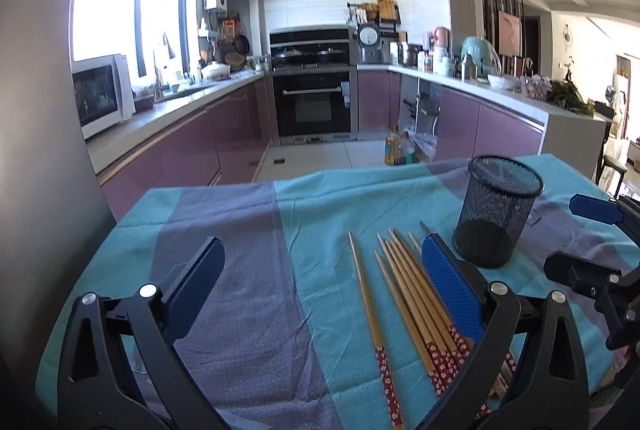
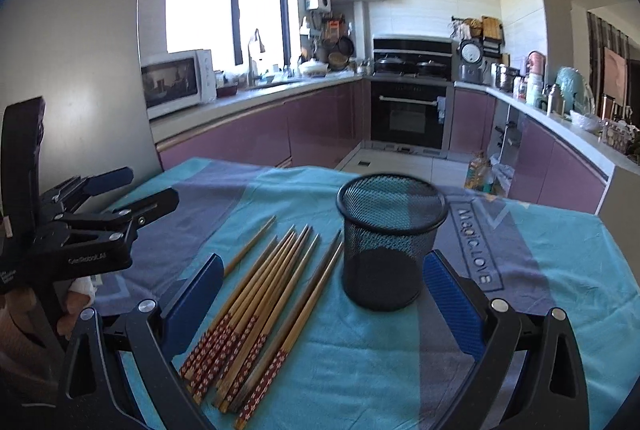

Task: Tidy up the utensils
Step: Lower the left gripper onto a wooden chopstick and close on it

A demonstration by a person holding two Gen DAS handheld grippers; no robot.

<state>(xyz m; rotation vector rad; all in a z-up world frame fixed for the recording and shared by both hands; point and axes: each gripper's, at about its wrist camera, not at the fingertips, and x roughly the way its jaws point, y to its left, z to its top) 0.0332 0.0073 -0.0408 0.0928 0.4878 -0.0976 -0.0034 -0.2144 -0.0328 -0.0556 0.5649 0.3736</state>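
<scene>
Nothing has been sorted yet: all the chopsticks [image 2: 256,314] lie flat on the cloth-covered worktop [image 2: 560,270], and the black mesh holder [image 2: 390,242] stands upright and empty as far as the mesh lets one see. The step in hand looks like the approach to a first pick.

In the right wrist view the holder sits at about twelve o'clock, just ahead of the right gripper [image 2: 324,294], while the chopsticks fan out from six towards eleven o'clock, patterned red ends nearest the camera. The right gripper's fingers [image 2: 452,302] are spread wide with nothing between the pads; the holder's base stands just beyond them, apart from both.

The left gripper [image 1: 320,286] hangs above the cloth with its fingers [image 1: 452,290] likewise released and empty. In its view one chopstick [image 1: 372,314] lies alone at about six o'clock, the main bundle just to its right, partly under the right-hand finger, and the holder at about two o'clock.

The next move probably calls for one gripper to drop over the chopstick shafts and clench across them, then tilt the bundle upright over the holder's rim. Thin sticks lying flat on soft cloth may roll or slip from the pads, so a low, square grasp seems wise.
</scene>
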